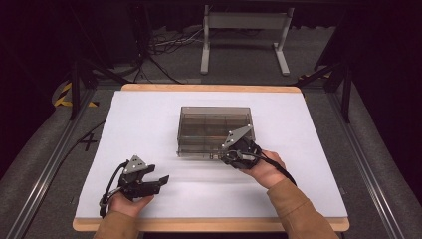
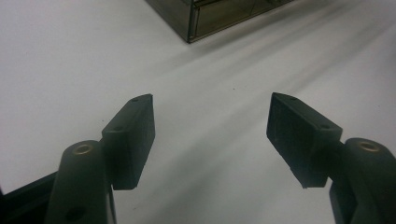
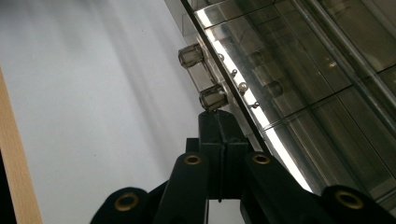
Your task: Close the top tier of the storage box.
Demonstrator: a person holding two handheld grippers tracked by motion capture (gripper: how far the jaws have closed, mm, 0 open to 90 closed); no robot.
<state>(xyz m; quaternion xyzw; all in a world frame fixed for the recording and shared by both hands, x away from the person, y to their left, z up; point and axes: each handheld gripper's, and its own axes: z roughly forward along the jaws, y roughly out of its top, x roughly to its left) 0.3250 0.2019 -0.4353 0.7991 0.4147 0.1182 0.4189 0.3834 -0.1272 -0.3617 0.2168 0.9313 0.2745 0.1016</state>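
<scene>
A smoky clear plastic drawer box [image 1: 216, 124] stands on the white table top [image 1: 144, 119], a little right of centre. My right gripper [image 1: 222, 155] is at the box's near front face. In the right gripper view the right gripper [image 3: 218, 117] has its jaws pressed together with no gap, tips just under a small clear knob [image 3: 212, 98]; a second knob [image 3: 190, 56] sits farther along the box [image 3: 303, 84]. My left gripper [image 1: 161, 182] rests near the front left, open and holding nothing. Between the left gripper [image 2: 212, 121] jaws lies bare table, with a box corner [image 2: 205, 21] beyond.
The table's wooden rim [image 1: 209, 88] runs along the far side and shows beside the right gripper as a wooden strip [image 3: 14, 163]. Beyond the table stand a white metal frame [image 1: 244, 30] and floor cables [image 1: 169, 45]. Black rails [image 1: 45, 169] flank both sides.
</scene>
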